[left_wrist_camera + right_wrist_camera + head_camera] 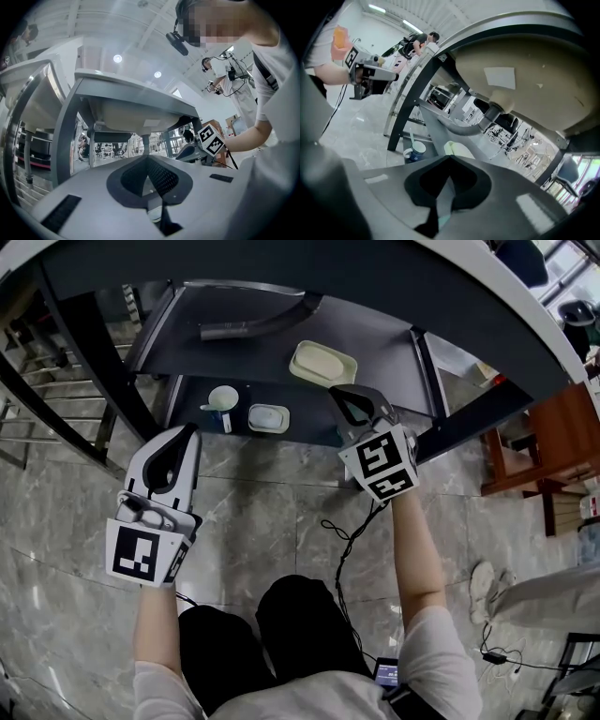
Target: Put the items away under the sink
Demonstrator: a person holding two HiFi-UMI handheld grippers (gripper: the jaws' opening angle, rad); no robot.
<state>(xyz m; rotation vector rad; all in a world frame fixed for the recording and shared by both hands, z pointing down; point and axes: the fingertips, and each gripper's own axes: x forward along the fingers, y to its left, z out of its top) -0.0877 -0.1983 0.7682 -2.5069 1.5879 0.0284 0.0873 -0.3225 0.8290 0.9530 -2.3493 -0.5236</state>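
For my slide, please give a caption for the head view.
Left tongs and right tongs, shut, face a shelf with cup, small box, large dish.

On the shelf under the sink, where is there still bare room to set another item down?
Bare shelf lies left, between the drain pipe and the mug, and right of the cream tray toward the frame leg. The front middle is crowded: mug and small box sit side by side.
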